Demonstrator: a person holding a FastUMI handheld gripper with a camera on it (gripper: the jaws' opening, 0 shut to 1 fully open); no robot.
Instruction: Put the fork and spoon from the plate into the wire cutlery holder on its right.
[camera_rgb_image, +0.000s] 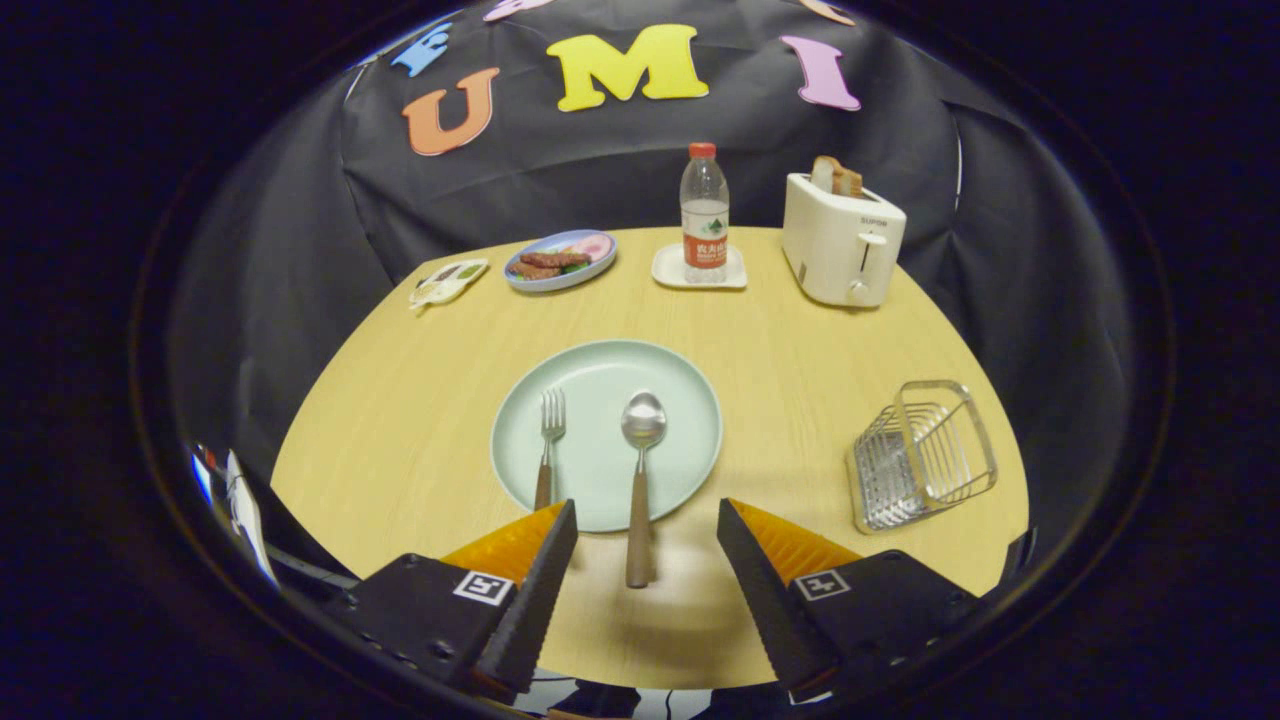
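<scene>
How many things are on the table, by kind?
Cutlery: 2, fork, spoon
Plates: 3, green, food plate, coaster
Bottle: 1
Toaster: 1
Holder: 1
Packet: 1
Total: 9
Tool open.

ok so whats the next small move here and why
Probably ease the gripper down over the spoon handle and close. The fingers stand open with that handle lying between them, sticking out over the plate rim, so it is already lined up. The fork lies nearer the left finger, and the wire cutlery holder waits empty to the right.
</scene>
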